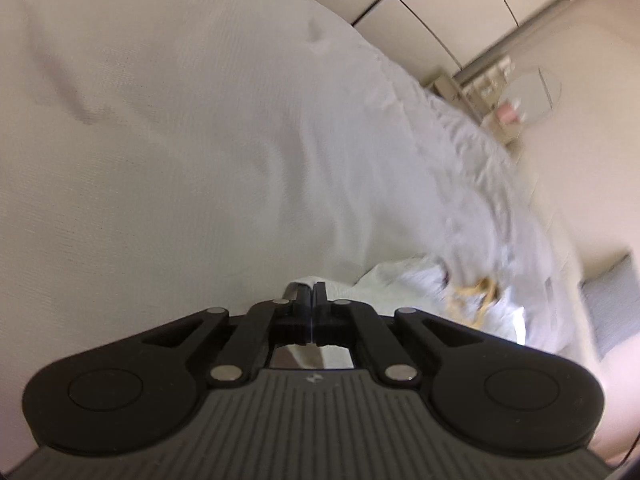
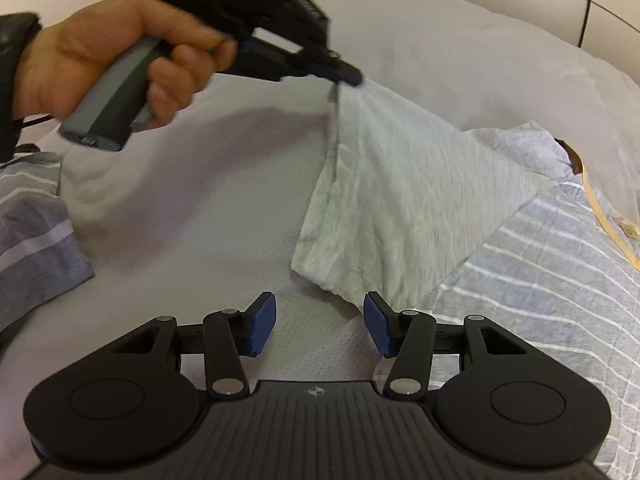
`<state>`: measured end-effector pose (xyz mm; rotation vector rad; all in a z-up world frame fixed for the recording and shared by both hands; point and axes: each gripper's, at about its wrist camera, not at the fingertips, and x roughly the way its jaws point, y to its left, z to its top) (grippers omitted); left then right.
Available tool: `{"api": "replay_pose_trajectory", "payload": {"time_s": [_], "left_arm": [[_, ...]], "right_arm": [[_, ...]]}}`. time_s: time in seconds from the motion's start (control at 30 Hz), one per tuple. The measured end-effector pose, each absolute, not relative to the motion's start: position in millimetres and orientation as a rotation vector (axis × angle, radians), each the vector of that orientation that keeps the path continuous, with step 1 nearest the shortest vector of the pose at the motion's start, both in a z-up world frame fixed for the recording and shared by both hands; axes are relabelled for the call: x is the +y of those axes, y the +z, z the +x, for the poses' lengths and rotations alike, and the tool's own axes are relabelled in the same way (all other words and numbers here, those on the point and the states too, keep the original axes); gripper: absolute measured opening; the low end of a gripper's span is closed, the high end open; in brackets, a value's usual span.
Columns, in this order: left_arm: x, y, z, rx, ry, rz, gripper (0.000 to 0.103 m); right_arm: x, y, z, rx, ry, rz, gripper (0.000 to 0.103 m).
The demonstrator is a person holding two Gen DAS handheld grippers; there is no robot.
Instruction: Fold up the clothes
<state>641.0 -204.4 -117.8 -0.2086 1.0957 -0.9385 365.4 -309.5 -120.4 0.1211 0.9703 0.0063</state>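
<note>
A pale grey-green garment (image 2: 400, 200) lies on the bed with one corner pulled up into a peak. My left gripper (image 2: 352, 79), held in a person's hand (image 2: 120, 52), is shut on that raised corner. In the left wrist view the left gripper (image 1: 312, 286) shows its jaws pressed together, with a sliver of white cloth (image 1: 384, 280) at the tips. My right gripper (image 2: 320, 320) hovers open over the sheet, its blue pads (image 2: 264, 320) well apart. The garment's lower corner lies just beyond the right-hand pad, and nothing is between the pads.
A white bed sheet (image 2: 200, 220) covers the bed. Striped blue-grey cloth lies at the right (image 2: 540, 280) and at the left edge (image 2: 32, 216). A sheer cover with yellow trim (image 2: 612, 216) sits far right. Wardrobe doors (image 1: 440, 0) and a cluttered shelf (image 1: 500, 92) stand beyond the bed.
</note>
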Motion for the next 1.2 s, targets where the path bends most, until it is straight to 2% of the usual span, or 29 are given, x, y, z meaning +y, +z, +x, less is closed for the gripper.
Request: {"api": "replay_pose_trajectory", "payload": {"time_s": [0.1, 0.33, 0.5, 0.57, 0.67, 0.93, 1.03, 1.2], "left_arm": [[-207, -121, 637, 1.077, -0.949, -0.119, 0.000], [-210, -136, 646, 1.069, -0.915, -0.165, 0.000], [-208, -125, 637, 1.072, -0.925, -0.109, 0.000], [-204, -115, 629, 1.058, -0.910, -0.042, 0.003], [-200, -102, 611, 1.028, -0.880, 0.055, 0.003], [-214, -77, 507, 0.957, -1.051, 0.234, 0.011], [-233, -86, 457, 0.969, -1.196, 0.280, 0.015], [-260, -110, 383, 0.993, -1.345, 0.451, 0.015]], "right_arm": [[-311, -122, 369, 0.970, 0.005, 0.132, 0.051], [-311, -126, 385, 0.959, 0.020, 0.119, 0.051], [-303, -140, 399, 0.988, 0.081, 0.133, 0.051], [-296, -142, 399, 1.001, 0.127, 0.142, 0.055], [-296, -131, 386, 0.987, 0.145, 0.173, 0.053], [-320, -94, 307, 0.932, -0.029, 0.185, 0.052], [-352, -90, 262, 0.941, -0.186, 0.278, 0.052], [-398, -104, 182, 1.029, -0.359, 0.392, 0.052]]}}
